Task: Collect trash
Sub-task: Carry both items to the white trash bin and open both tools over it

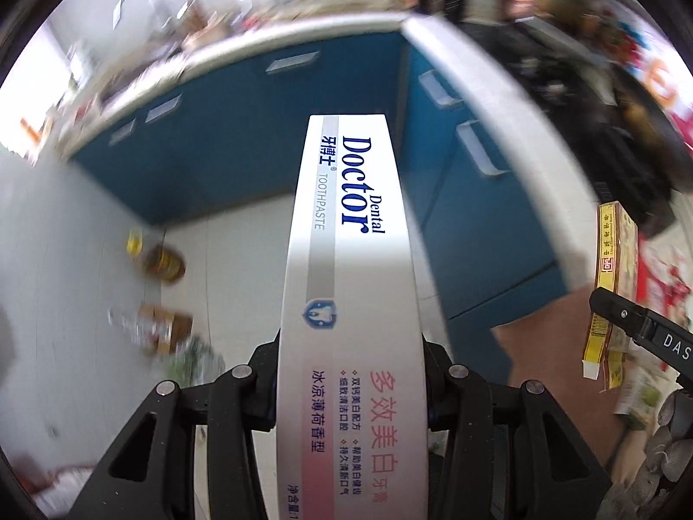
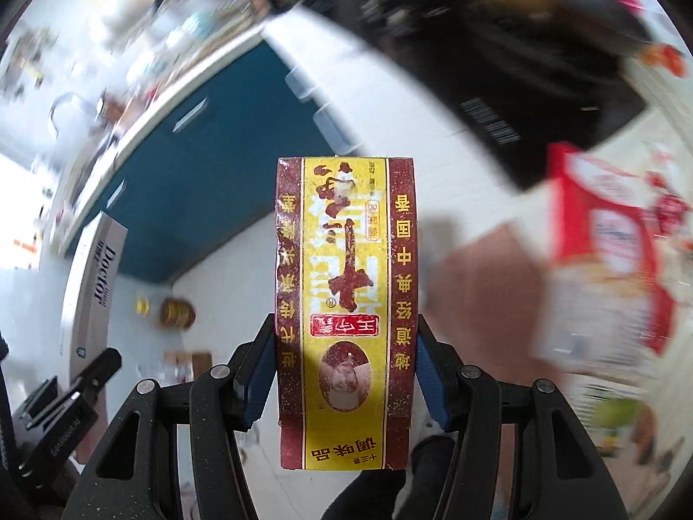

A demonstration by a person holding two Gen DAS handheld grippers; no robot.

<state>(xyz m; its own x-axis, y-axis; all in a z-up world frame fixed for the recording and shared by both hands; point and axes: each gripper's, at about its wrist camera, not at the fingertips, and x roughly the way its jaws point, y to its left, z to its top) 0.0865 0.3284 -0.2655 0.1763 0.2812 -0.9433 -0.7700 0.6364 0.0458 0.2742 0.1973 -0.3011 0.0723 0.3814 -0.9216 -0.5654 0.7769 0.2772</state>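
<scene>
Both sets of jaws were clamped on boxes, so neither one was empty. On the left gripper (image 1: 351, 372) the fingers (image 1: 260, 377) pressed in from either side of a long white toothpaste box (image 1: 351, 260), the one with "Dental Doctor" printed in blue. It sat squarely between the jaws and stuck out a long way past their tips, lengthwise along the pointing direction.

Same deal on the right gripper (image 2: 344, 372): the blue pads (image 2: 429, 383) squeezed a yellow and dark-red seasoning box (image 2: 344, 303), kinda scuffed and dusty-looking, standing between the jaws with its far end well beyond the tips and its near flap hanging back toward the camera.

From the left wrist view you could spot that seasoning box again off to the right of the jaws, gripped by the other tool. From the right wrist view the toothpaste box showed off to the left.

Past the jaw tips in both views were blue cabinets (image 1: 208, 160) under a pale countertop (image 1: 277, 43), all smeared with motion blur. Left of and below the left jaws, on the light floor (image 1: 65, 238), lay a small brownish jar (image 1: 166, 264) and some crumpled packaging (image 1: 160, 329). Right of the right jaws was a blurry red and white package (image 2: 606, 251), couldn't make out what exactly.
</scene>
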